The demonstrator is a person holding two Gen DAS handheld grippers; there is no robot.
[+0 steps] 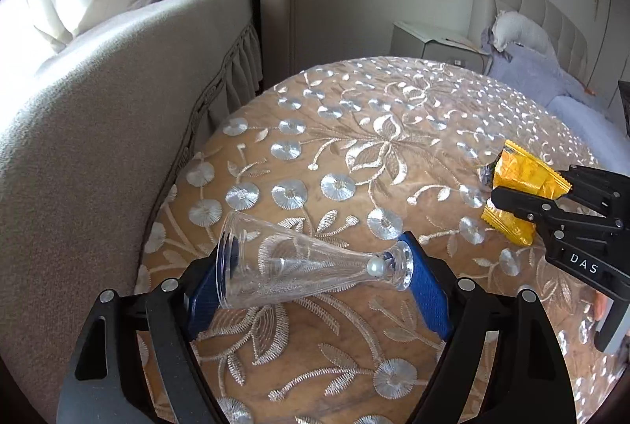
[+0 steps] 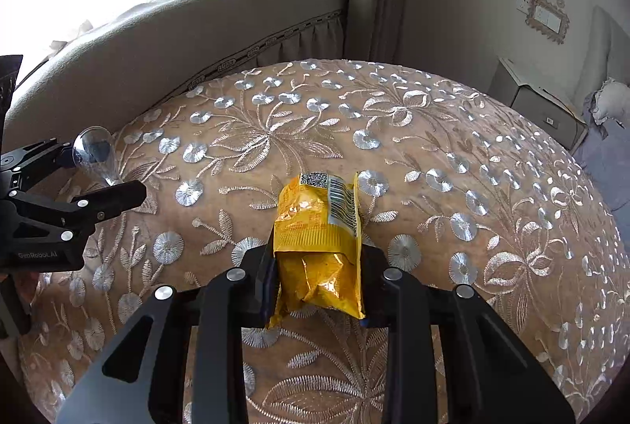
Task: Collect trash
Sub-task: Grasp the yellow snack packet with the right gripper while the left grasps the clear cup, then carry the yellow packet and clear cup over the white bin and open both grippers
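A clear plastic goblet [image 1: 299,264] lies sideways between the blue pads of my left gripper [image 1: 315,278], which is shut on it, rim at the left pad, foot at the right pad. It shows in the right wrist view [image 2: 94,152] at the far left, held by the left gripper [image 2: 98,172]. A crumpled yellow snack wrapper [image 2: 321,243] is clamped in my right gripper [image 2: 319,266], just above the embroidered tablecloth [image 2: 433,156]. In the left wrist view the wrapper [image 1: 519,180] sits in the right gripper [image 1: 523,195] at the right.
A round table with a tan, silver-flowered cloth [image 1: 354,132] fills both views. A grey covered sofa [image 1: 98,101] runs along its left side. A bed [image 1: 551,69] and a nightstand [image 1: 429,42] stand behind to the right.
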